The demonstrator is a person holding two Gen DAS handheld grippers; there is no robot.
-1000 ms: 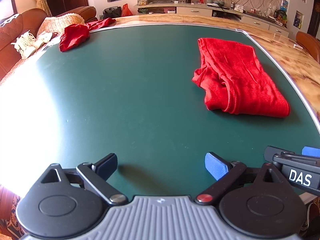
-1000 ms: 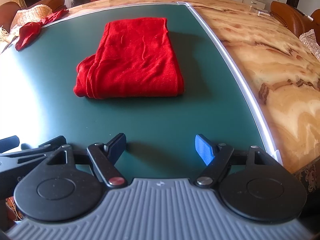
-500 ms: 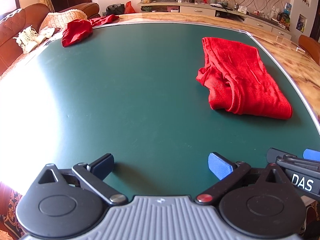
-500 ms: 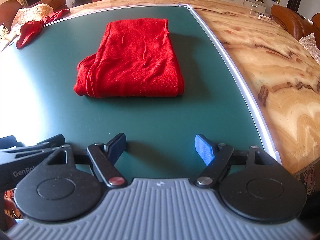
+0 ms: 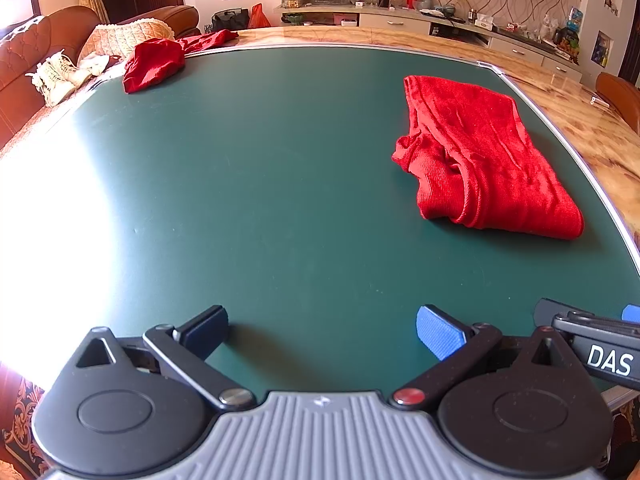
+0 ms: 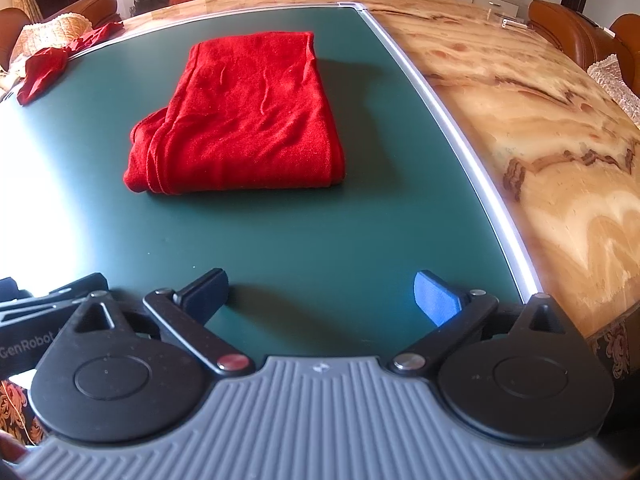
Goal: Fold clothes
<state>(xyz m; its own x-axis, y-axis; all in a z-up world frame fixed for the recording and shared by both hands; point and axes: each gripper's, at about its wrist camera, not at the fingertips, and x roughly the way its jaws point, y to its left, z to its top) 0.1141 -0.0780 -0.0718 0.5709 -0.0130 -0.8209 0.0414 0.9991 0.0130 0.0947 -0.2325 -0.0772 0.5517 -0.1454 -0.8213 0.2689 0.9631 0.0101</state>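
A folded red garment [image 5: 488, 160] lies on the green mat [image 5: 260, 184] toward its right side; it also shows in the right wrist view [image 6: 244, 116], straight ahead of the right gripper. A crumpled dark red garment [image 5: 154, 64] lies at the mat's far left corner, also in the right wrist view [image 6: 42, 70]. My left gripper [image 5: 322, 334] is open and empty, low over the near edge of the mat. My right gripper [image 6: 322, 294] is open and empty, near the mat's front right edge. Both are well short of the folded garment.
A marble-patterned table top [image 6: 540, 128] surrounds the mat on the right and far side, past a metal strip [image 6: 460, 132]. Brown sofas and cushions [image 5: 36, 52] stand at the far left. A cabinet with clutter [image 5: 400, 16] lines the back wall. Glare washes out the mat's left side.
Both grippers have drifted slightly back and stay open. The garments have not moved.
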